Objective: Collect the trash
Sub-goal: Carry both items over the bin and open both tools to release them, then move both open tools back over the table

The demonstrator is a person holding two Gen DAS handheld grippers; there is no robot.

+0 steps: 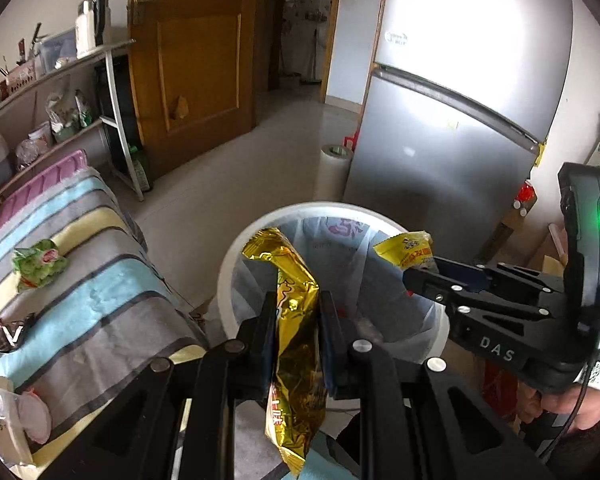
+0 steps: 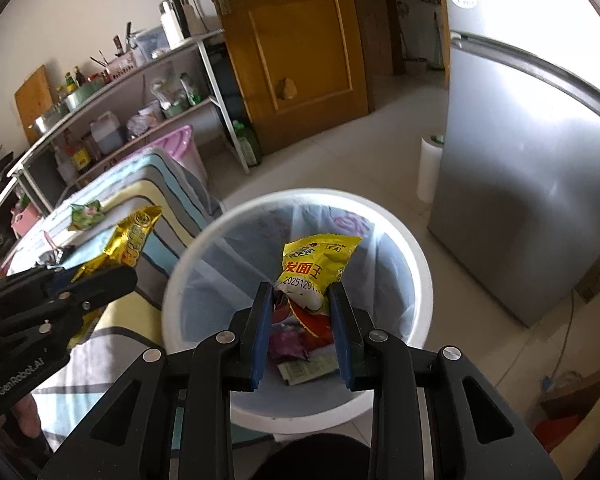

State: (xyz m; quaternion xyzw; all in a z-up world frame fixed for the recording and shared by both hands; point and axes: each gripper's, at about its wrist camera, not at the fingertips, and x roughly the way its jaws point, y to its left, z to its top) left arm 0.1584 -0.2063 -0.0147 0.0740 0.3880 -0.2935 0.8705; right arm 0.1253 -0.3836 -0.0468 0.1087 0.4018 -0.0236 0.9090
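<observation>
1. The left tool (image 1: 296, 320) is closed on a crumpled gold wrapper (image 1: 296, 344). The wrapper is pressed between the two pads; its top stands out past the fingertips and its bottom end hangs down behind them, toward the camera.
2. Just ahead of the left tool and below it stands a white trash bin (image 1: 228, 264) with a thin clear liner. The top of the gold wrapper is seen over the near left part of the bin opening.
3. The right tool (image 2: 302, 300) grips a yellow noodle packet (image 2: 316, 264). Its blue pads (image 2: 260, 332) press the lower, crumpled part of the packet, and the printed upper part stands up beyond the fingertips.
4. The yellow noodle packet is over the open mouth of the bin, with the bin floor directly below the right tool. On that floor lie some pieces of trash (image 2: 300, 352): something pink and a pale green sachet.
5. In the left wrist view the right tool comes in from the right side, with its packet above the right half of the bin.
6. To the left of both tools is a counter under a striped cloth (image 1: 100, 280). On the cloth, well apart from the left tool, lies a green wrapper (image 1: 40, 266).
7. Beyond the bin, to the right of the tools, stands a silver refrigerator (image 1: 460, 120).
</observation>
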